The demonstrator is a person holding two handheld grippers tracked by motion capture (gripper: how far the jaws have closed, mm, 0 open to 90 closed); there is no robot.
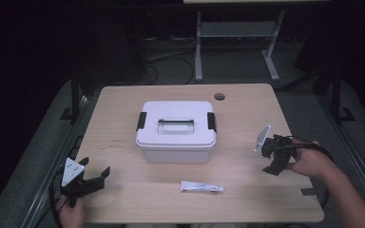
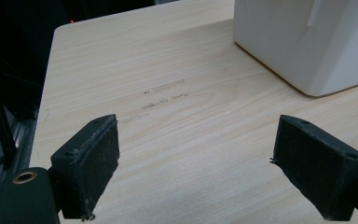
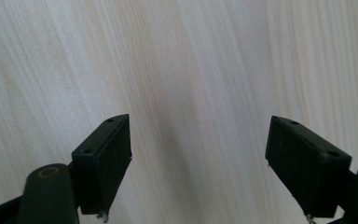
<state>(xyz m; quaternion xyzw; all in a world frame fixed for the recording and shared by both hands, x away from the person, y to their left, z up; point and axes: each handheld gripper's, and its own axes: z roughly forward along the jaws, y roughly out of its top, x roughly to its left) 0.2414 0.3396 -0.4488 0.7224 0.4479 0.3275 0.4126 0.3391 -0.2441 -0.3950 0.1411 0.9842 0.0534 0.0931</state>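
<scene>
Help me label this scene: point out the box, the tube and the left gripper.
box (image 1: 176, 114), high view, on its lid
tube (image 1: 201, 187), high view, mid-body
left gripper (image 1: 96, 174), high view, between its fingers
</scene>
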